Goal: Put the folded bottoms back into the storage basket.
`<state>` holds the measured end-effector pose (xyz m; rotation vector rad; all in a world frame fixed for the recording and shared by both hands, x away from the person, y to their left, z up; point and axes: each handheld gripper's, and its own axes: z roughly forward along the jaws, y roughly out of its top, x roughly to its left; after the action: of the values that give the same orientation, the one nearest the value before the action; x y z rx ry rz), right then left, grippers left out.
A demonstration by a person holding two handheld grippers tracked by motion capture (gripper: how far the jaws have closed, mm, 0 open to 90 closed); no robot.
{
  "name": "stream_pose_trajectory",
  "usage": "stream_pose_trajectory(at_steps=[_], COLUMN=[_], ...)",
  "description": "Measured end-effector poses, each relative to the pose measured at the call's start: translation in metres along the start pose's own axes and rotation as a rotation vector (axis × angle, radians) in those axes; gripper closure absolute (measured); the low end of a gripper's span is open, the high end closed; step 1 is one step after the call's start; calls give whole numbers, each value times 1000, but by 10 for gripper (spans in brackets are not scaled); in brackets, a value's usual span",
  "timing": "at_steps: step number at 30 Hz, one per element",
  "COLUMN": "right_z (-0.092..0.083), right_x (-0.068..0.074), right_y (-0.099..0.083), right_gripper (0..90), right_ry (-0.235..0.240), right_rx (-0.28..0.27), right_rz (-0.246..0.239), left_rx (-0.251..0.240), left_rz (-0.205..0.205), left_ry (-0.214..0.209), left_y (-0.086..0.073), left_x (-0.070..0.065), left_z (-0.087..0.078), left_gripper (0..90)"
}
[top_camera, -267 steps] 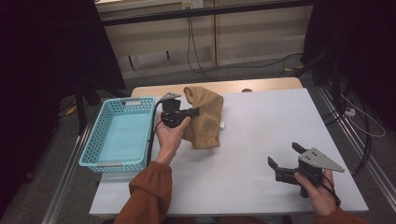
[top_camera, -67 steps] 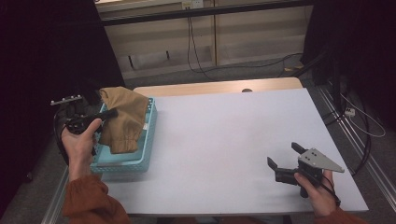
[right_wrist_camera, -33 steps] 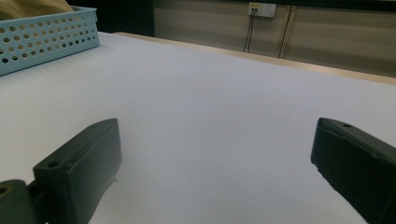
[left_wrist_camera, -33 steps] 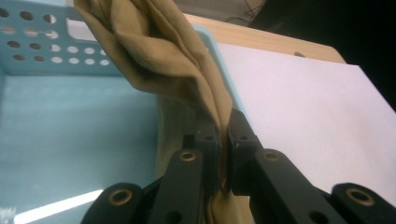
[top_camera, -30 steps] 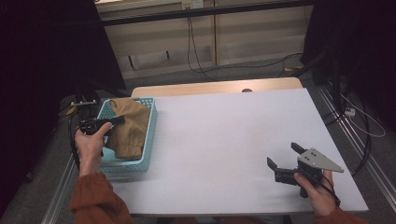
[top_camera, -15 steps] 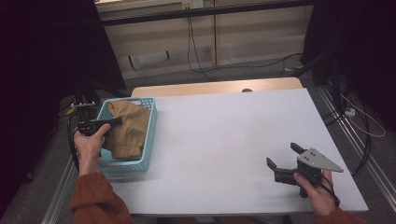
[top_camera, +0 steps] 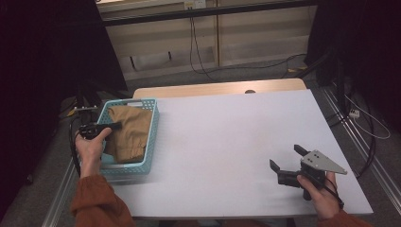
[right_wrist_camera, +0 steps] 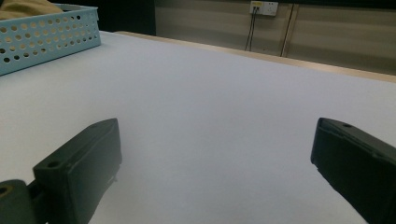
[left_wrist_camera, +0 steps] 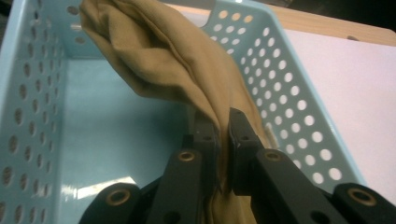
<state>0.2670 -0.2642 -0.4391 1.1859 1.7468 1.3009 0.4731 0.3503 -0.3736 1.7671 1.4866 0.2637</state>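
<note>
Left claw point(left_wrist_camera: 223, 135) clamped tight on a fold of the tan cloth point(top_camera: 126, 132); in the left gripper view the fabric is pinched between the two black jaws and runs up and away over the basket floor. Cloth sits inside the blue basket point(top_camera: 153, 124) at the left edge of the counter point(top_camera: 227, 137), bunched toward the far and right-hand walls, part of it heaped above the rim. Left hand point(top_camera: 91, 146) reaches in from outside the basket's left wall.

Right claw point(top_camera: 287, 163) rests on the near right of the counter, well apart from the basket, jaws spread wide with nothing between them.

Step in hand looks like settling the cloth into the basket. To do it well: lower the pinched fold until it lies on the basket floor before letting go, so it drops inside and not across the rim. Open the jaws fully, then draw back along their own line to avoid snagging fabric on the pads. Whether any cloth hangs over the far wall is hard to judge from the high view; worth a check before withdrawing. The right claw has no call to move.
</note>
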Motion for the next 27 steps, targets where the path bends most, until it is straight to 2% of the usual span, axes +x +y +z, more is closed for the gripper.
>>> stream_pose_trajectory(at_steps=[5,7,9,18,20,27], right_z=[0,0,0,0,0,0], right_x=[0,0,0,0,0,0], right_y=[0,0,0,0,0,0], right_gripper=[16,16,17,16,16,17], right_ry=[0,0,-1,-1,-1,-1], right_rx=[0,1,0,1,0,0], right_rz=[0,-1,-1,-2,-2,-1], left_rx=[8,20,23,27,48,62], left_rz=[-9,7,6,-12,13,5], left_ry=[28,35,42,71,73,101], left_y=[-2,-2,-2,-5,-5,-6], left_x=[5,7,8,13,16,18], left_z=[3,4,4,8,8,11], left_gripper=[848,848,848,847,848,847])
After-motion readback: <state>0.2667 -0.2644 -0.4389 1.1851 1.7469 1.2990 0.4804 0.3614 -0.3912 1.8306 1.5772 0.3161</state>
